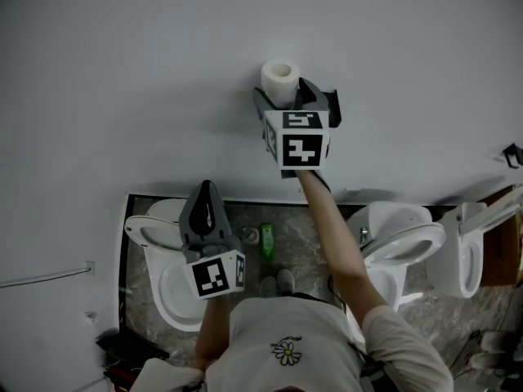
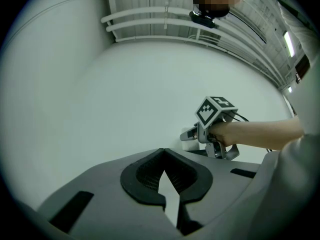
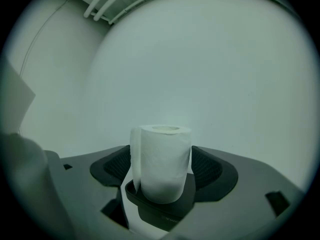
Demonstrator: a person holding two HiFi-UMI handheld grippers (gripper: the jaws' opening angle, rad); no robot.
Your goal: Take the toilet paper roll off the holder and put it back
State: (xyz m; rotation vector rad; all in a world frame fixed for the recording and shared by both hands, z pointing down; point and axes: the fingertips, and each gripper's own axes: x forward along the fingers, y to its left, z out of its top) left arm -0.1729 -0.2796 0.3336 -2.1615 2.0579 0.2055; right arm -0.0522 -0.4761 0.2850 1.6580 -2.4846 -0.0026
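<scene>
Head view: toilet paper roll stands upright on the far wall, up and right of centre. The right gripper is at it, one jaw on each side. Risk, as I judge it: if the jaws close off-centre or too high, they would crush the soft roll or tip it off its seat. Pulling straight back toward the near side, not lifting first, could snag the roll on the holder lip. The right arm is stretched out far toward the wall with the gripper roughly level. The left gripper is low and near, forearm tucked in by the body, over the left toilet.

Left gripper view: left gripper is clenched, tips meeting, nothing between them. It is pointed at bare wall and idle. The right gripper shows to the right with a hand behind its marker cube. The roll is probably the pale bit at its tip, too small to be sure.

Right gripper view: the roll stands upright in the dark holder, dead centre between the jaws. The right gripper is released and wide. The pads flank the roll and the left one shows a gap, so I read no squeeze on the paper yet. The loose sheet edge on the left could catch.
</scene>
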